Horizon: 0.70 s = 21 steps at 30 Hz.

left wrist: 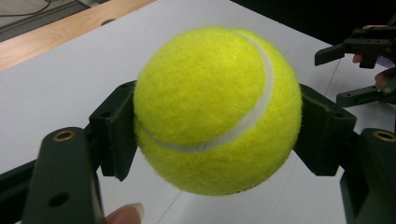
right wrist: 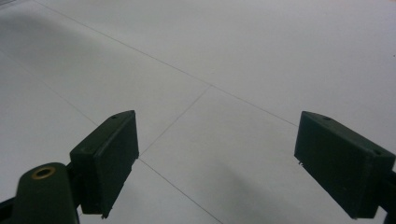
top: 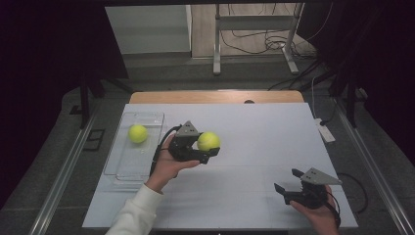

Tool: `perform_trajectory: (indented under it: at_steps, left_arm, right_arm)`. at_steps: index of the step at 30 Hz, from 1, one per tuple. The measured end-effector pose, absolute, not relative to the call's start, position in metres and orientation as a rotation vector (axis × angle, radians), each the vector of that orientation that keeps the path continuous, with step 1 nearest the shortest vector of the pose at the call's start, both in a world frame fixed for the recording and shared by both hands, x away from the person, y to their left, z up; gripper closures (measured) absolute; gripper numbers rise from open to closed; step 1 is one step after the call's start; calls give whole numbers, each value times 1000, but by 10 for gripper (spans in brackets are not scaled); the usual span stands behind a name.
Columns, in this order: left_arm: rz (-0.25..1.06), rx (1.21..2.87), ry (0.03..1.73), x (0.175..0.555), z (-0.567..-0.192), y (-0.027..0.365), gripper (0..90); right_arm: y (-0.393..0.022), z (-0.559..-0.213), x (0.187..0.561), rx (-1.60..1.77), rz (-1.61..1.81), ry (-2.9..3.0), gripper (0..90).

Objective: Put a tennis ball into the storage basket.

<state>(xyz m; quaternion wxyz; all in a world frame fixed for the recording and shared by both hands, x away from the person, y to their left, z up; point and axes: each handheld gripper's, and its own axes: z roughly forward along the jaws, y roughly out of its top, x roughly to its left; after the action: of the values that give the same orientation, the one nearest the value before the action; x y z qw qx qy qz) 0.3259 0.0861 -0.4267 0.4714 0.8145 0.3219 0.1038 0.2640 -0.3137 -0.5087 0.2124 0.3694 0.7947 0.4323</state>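
A fuzzy yellow-green tennis ball (left wrist: 217, 109) was squeezed between the two black jaws of the left tool (top: 203, 147), lifted above the white bench (top: 254, 127), near the clear plastic tray (top: 125, 169). It looked light, soft and a bit springy, not slippery. It was best held across its fat middle. The right tool (top: 288, 182) was wide open, with nothing in it.

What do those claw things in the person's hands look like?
Both are black. The left gripper and the right gripper each have two chunky, flat-faced jaws, a brass-coloured ring near the base, a grey three-cornered plate on top and a black trailing cable. The person's left arm wears a white sleeve.
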Motion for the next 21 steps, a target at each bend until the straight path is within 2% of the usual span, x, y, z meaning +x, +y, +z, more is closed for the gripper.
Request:
perform_trajectory:
  at_steps: [21]
  left_arm:
    - [274,1959,812,326,-420,100,266]
  right_arm:
    - [-314,-508,264,1026,1205,2203,142]
